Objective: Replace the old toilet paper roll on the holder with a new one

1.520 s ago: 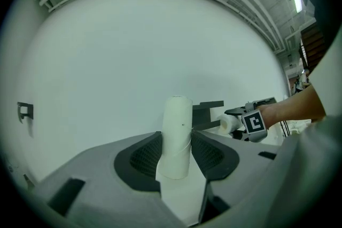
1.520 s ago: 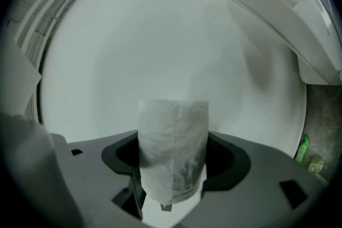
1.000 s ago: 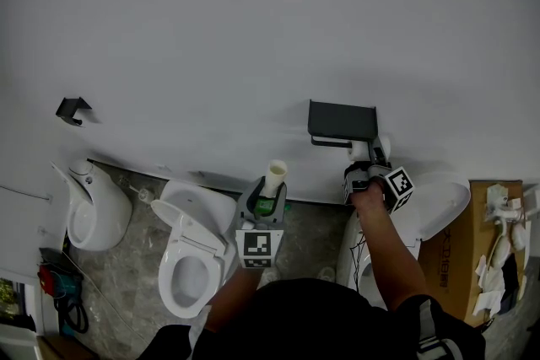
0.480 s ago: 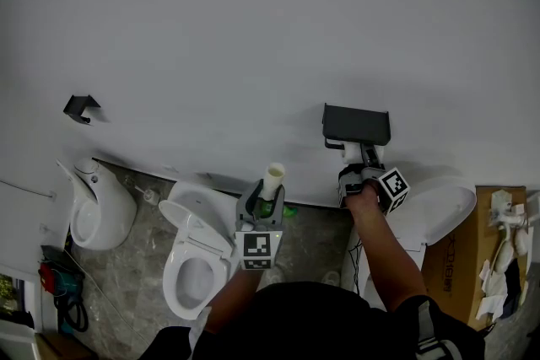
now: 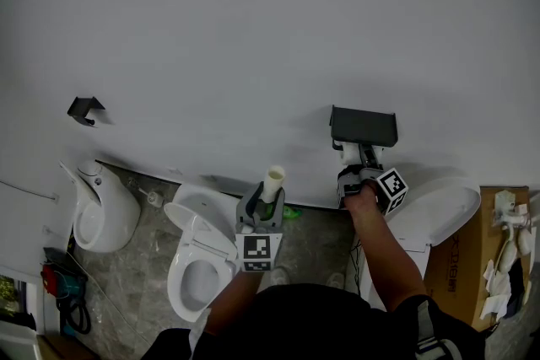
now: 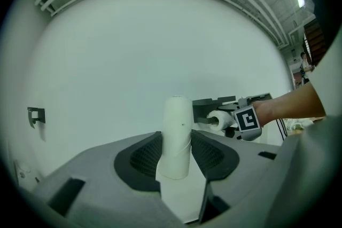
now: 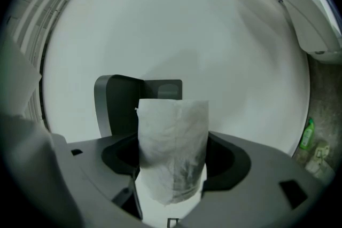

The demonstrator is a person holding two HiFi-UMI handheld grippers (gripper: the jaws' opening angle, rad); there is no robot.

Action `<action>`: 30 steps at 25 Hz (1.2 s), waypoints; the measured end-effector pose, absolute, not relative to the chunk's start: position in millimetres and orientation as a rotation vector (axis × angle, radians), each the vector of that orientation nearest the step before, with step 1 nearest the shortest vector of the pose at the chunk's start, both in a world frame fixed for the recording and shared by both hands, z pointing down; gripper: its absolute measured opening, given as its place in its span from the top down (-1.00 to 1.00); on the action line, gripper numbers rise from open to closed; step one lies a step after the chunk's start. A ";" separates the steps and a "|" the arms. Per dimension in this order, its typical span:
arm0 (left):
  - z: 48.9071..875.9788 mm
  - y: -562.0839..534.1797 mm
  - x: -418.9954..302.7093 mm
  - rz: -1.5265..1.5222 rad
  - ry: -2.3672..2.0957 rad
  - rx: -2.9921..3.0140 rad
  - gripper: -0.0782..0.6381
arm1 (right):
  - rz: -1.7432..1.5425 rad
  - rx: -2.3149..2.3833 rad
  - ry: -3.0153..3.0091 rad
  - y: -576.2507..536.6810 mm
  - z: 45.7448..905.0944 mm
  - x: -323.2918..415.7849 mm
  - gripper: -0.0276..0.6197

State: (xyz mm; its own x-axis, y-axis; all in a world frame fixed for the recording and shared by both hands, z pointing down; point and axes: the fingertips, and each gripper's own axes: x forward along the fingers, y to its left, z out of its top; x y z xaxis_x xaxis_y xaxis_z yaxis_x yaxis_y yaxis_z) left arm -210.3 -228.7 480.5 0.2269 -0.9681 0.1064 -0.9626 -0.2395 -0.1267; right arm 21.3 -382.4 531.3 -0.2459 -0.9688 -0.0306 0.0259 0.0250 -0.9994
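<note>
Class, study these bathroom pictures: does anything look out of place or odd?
A green bottle sits on the floor against the wall beside the toilet, an odd spot. The paper roll in the right claw looks crumpled.

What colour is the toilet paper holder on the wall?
Dark grey, nearly black. The holder shows best in the right gripper view.

Head view: high, steeply down at wall (image 5: 253, 29) and floor (image 5: 316, 236)
Left gripper view: along jaws, facing wall
Right gripper view: close on holder (image 7: 115, 99)
Shared: holder, all three
</note>
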 end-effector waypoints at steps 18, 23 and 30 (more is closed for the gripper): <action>483.4 -226.3 -204.2 -0.263 1.896 -2.455 0.31 | -1.314 -1.047 1.422 -356.0 521.3 29.7 -0.13; 483.7 -226.3 -194.7 -0.256 1.875 -2.477 0.31 | -1.324 -1.095 1.445 -332.8 528.1 37.4 -0.16; 483.4 -227.7 -166.0 -0.234 1.825 -2.528 0.31 | -1.176 -1.189 1.759 -300.5 506.5 59.4 -0.16</action>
State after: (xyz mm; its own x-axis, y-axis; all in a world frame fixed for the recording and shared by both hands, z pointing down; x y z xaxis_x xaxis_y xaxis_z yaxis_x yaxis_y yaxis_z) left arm -166.0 -227.7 483.4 0.3074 -0.9450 0.1122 -0.9426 -0.3185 -0.0999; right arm 59.4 -300.5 506.5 -0.3342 -0.9407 -0.0584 -0.3052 0.1666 -0.9376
